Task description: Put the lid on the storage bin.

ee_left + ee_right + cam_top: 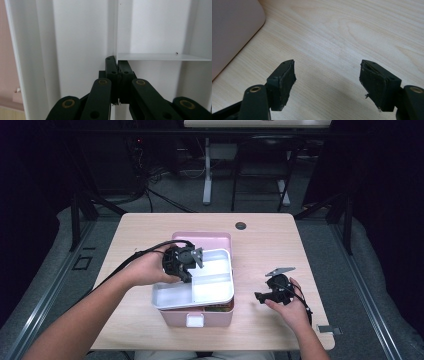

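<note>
A white divided tray (215, 287) sits askew over a pink box (172, 316) at the table's middle. My left gripper (189, 270) reaches down into the tray from its left side. In the left gripper view that gripper (117, 62) is shut on the tray's thin upright divider (116, 30). Some dark contents (220, 308) show under the tray's near right corner. My right gripper (260, 296) hovers low over bare wood to the right of the box, open and holding nothing. In the right gripper view it (327, 75) faces the table (349, 32), with the pink box (232, 30) at the upper left.
A white clasp (194, 320) sits on the box's front wall. A round black grommet (241, 225) is set near the table's far edge. A small metal tag (330, 330) lies at the front right corner. Another desk's legs stand beyond the table.
</note>
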